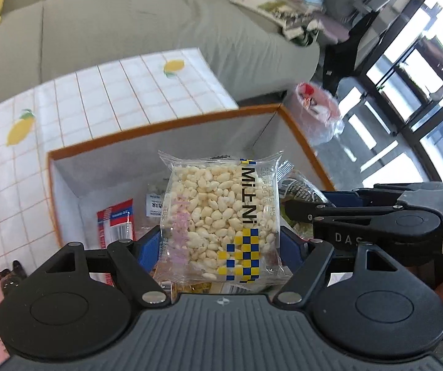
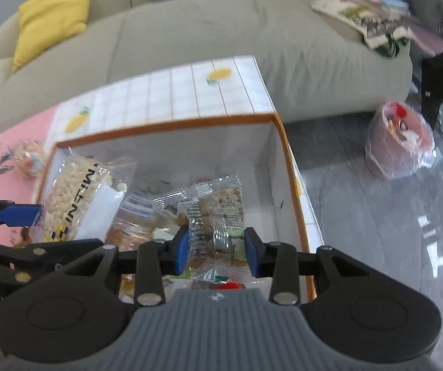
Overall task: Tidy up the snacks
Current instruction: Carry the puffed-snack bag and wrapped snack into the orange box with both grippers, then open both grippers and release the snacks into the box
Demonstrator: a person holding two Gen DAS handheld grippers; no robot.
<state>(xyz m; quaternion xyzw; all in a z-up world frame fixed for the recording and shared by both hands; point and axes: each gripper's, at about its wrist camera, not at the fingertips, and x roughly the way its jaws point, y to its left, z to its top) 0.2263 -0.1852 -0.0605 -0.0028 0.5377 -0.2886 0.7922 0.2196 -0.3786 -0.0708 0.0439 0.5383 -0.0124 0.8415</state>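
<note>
**Both packets over the box, drop comes next**

I'm at the deposit step: over the orange-rimmed box [image 2: 280, 130] on the tabletop [image 1: 104, 92], my left claw [image 1: 221, 244] clamps the puffed-rice packet [image 1: 218, 213], my right claw [image 2: 217, 252] the clear snack packet [image 2: 215, 216]. Next: part both.

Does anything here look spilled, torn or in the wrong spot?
Nothing spilled or torn. One wrapped snack lies outside the orange-rimmed box, alone on the pink part of the tabletop, while the rest sit inside. Each gripper holds an intact packet over the box.
</note>
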